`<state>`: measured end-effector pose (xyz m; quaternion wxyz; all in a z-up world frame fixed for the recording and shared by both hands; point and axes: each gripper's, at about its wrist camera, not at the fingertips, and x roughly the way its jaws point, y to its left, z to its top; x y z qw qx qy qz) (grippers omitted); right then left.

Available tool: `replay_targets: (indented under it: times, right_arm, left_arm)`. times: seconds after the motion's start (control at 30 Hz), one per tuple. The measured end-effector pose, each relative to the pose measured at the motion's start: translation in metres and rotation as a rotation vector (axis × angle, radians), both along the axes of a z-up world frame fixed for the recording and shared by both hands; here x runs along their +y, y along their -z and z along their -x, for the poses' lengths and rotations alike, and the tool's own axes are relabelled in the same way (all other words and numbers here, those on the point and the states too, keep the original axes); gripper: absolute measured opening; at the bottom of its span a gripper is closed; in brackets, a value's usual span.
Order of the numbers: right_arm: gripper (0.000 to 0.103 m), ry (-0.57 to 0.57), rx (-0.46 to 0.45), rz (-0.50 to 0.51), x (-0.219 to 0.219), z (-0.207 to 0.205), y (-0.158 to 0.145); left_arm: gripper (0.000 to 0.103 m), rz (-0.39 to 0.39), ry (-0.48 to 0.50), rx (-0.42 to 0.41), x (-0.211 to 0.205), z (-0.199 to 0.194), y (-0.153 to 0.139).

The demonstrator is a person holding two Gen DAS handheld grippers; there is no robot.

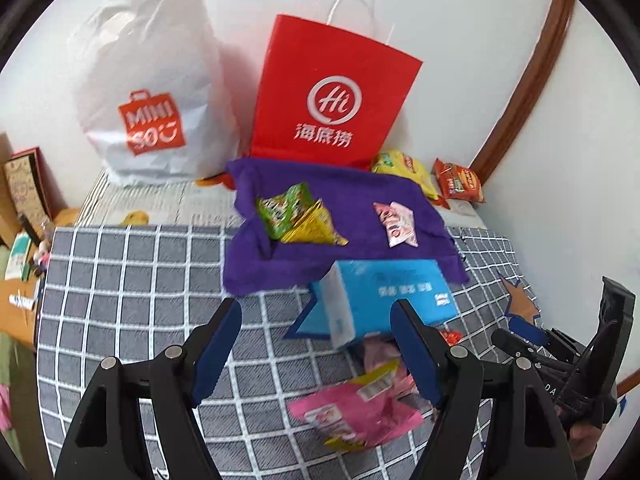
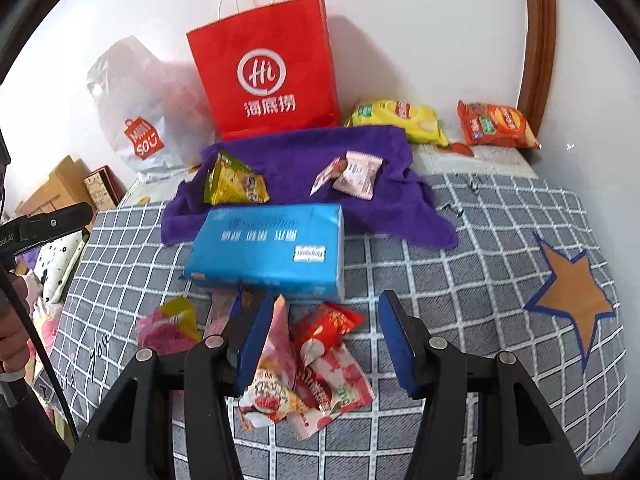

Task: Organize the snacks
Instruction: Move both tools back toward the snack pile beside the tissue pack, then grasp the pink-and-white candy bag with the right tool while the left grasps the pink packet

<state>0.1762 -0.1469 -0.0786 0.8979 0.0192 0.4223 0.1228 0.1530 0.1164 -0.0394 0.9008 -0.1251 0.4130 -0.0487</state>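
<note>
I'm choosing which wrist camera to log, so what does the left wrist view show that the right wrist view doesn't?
Only the left wrist view shows the right gripper from the side. Only the right wrist view shows the whole orange star patch and the red snack packets between its own open jaws. Both show the red bag, purple cloth and blue tissue pack.

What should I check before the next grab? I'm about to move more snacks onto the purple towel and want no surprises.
1. Left gripper open and empty: ok.
2. Right gripper open, nothing pinched: ok.
3. Red packet lies between the right fingers, within reach: ok.
4. Pink packet loose on the checked cover, unobstructed: ok.
5. Purple towel has bare space for more: ok.
6. Blue tissue pack sits between snacks and towel, blocking a straight path: not ok.
</note>
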Motion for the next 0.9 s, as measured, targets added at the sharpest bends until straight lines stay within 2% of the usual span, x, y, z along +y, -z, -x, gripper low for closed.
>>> replay_targets:
  times: [0.23,0.63,0.7,0.77,0.9]
  right_arm:
    - [0.055,-0.088,0.045,-0.025,0.016,0.011,0.019]
    - [0.055,-0.206,0.104,0.146,0.056,0.013,0.056]
    - [0.046,-0.218,0.097,0.16,0.057,0.015,0.058]
    - [0.042,-0.237,0.086,0.141,0.055,0.019,0.057]
    - [0.041,-0.233,0.042,0.121,0.047,0.025,0.049]
  left_arm:
    - [0.075,0.028,-0.018,0.033,0.007,0.008,0.012]
    - [0.075,0.024,-0.003,0.082,0.002,0.019,0.034]
    - [0.075,0.032,0.002,0.101,-0.002,0.02,0.041]
    - [0.075,0.046,0.012,0.122,-0.006,0.021,0.048]
    - [0.075,0.066,0.026,0.153,-0.015,0.026,0.06]
